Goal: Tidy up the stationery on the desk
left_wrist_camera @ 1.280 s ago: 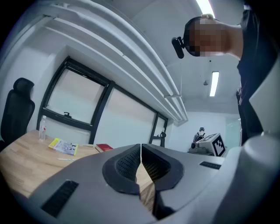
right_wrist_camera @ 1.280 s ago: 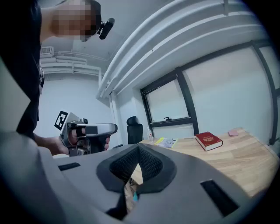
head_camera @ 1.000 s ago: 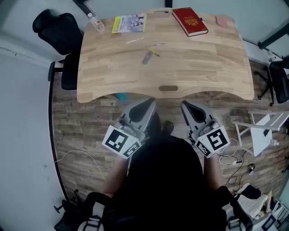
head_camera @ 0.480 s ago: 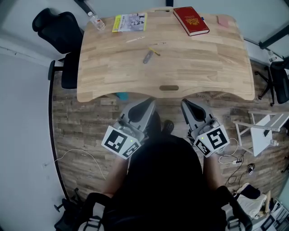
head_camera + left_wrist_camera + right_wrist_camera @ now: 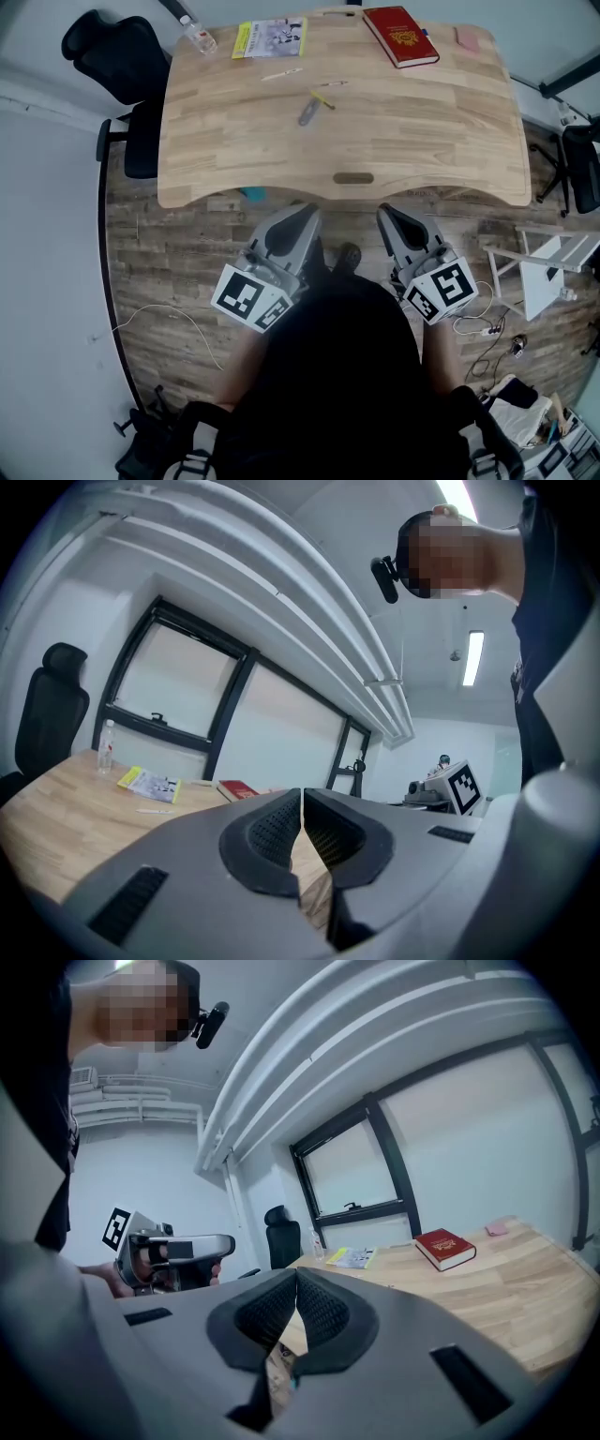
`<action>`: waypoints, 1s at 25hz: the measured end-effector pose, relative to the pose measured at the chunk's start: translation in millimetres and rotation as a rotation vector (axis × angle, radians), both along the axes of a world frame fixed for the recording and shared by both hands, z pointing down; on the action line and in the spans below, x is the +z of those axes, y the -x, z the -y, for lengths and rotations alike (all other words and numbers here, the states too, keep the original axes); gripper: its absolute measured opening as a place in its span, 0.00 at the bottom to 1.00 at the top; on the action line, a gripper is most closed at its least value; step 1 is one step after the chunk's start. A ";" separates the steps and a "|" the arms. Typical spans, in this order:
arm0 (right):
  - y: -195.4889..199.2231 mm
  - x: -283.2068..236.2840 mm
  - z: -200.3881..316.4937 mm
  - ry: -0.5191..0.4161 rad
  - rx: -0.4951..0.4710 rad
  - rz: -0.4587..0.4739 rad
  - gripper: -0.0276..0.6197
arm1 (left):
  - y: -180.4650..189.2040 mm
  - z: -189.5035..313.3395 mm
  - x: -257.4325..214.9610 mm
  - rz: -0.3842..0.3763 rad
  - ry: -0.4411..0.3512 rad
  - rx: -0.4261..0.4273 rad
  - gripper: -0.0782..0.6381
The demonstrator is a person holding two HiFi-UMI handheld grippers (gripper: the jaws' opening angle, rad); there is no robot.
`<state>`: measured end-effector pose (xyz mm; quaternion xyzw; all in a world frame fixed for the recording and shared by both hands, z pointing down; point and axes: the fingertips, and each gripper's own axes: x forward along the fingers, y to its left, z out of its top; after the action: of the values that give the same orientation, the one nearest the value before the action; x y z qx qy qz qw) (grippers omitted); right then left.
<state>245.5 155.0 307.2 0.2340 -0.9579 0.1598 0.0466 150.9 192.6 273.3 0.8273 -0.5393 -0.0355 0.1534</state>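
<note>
- The left gripper (image 5: 304, 210) is held just short of the desk's (image 5: 422, 141) near edge. In its own view (image 5: 302, 797) the jaws are pressed together with nothing between them.
- The right gripper (image 5: 385, 212) is beside it, towards 3 o'clock. Its jaws (image 5: 295, 1281) are also fully closed and empty.
- Both grippers point towards 12 o'clock, at the desk (neither touches anything on it).
- The stationery lies on the far half of the desk, well apart from both grippers.
- A red book (image 5: 401, 36) lies flat at about 1 o'clock from the desk's middle, near the far edge.
- A small pink thing (image 5: 467, 38) lies just at 3 o'clock of the book.
- A booklet (image 5: 270, 38) lies at about 11 o'clock, with a bottle (image 5: 198, 37) at 9 o'clock of it, on the corner.
- A pale pen (image 5: 281, 74) lies just at 6 o'clock of the booklet.
- A grey marker (image 5: 307, 113) lies nearer the middle, with a yellow pen (image 5: 322, 99) touching or just beside its far end.
- A black chair (image 5: 117, 56) stands off the desk's 9 o'clock side.
</note>
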 end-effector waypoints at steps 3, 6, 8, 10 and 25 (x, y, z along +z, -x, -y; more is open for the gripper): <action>14.4 3.2 11.3 0.008 0.018 -0.019 0.07 | 14.6 10.6 -1.0 -0.002 -0.005 0.013 0.16; 38.1 0.6 25.1 0.005 0.019 -0.027 0.07 | 39.4 25.9 -7.8 -0.002 -0.025 0.010 0.16; 56.0 -2.4 35.9 -0.003 0.024 -0.036 0.07 | 59.3 36.0 -11.0 -0.010 -0.034 0.003 0.16; 73.0 -4.8 50.8 -0.009 0.046 -0.045 0.07 | 79.0 47.2 -11.6 -0.016 -0.038 0.003 0.16; 181.9 20.5 158.4 0.031 0.320 -0.186 0.08 | 204.0 128.4 -1.2 -0.056 -0.026 0.149 0.16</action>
<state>63.7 -3.4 327.8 0.3962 -0.8975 0.1576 0.1125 -53.1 64.2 272.1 0.8657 -0.4714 -0.0541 0.1596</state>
